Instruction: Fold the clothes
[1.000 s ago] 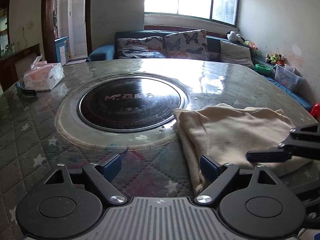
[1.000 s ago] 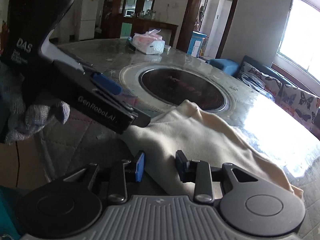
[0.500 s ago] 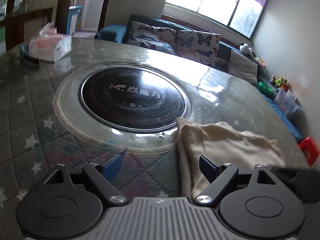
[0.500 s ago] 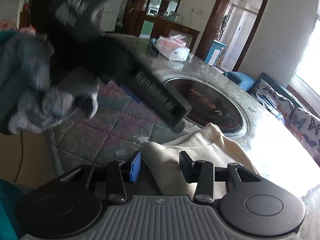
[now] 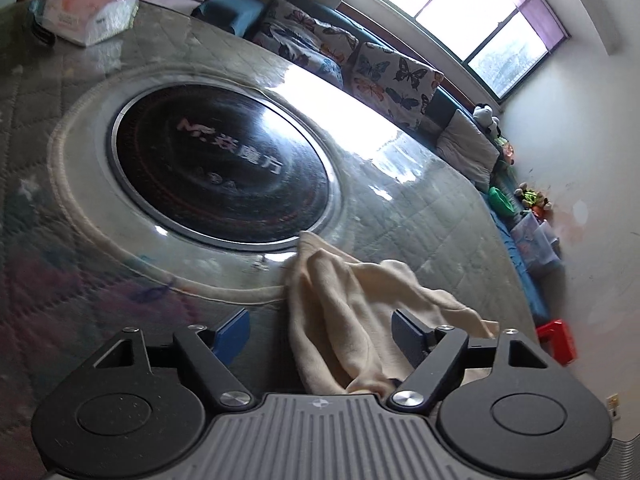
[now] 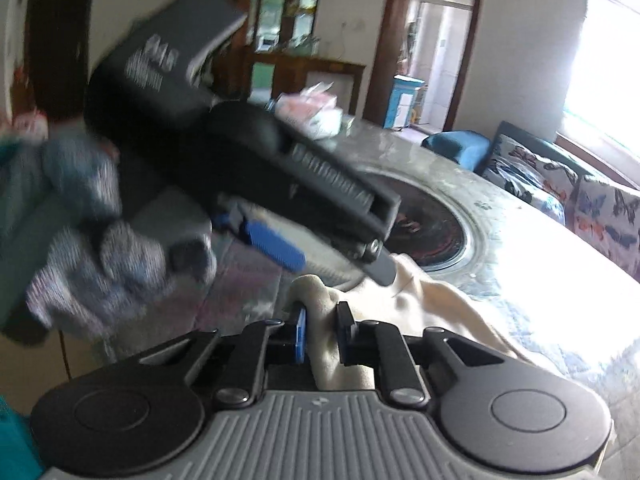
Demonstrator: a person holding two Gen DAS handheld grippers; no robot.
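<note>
Right gripper: we found the right gripper with its fingers drawn close, pinching a raised fold of the cream-coloured soft knit garment.
Left gripper: we noted the left gripper spread wide, cloth lying between the fingers but not clamped; its body crossed the right wrist view, blurred, held by a grey-gloved hand.
Garment position: it lay rumpled at the near edge of the round glass-topped table, one corner touching the rim of the black circular inset cooktop.
Step in hand: we judged a gather-and-lift of one edge, the fold itself not yet laid flat; how many folds the cloth already held, we could not tell.
Next move: we judged it called for a second hold on the cloth and an even carry across, keeping the edge taut.
Surface: glossy glass over quilted star-print padding, strong glare.
Room: white tissue pack at the far side; blue sofa with butterfly-print cushions under a bright window.
</note>
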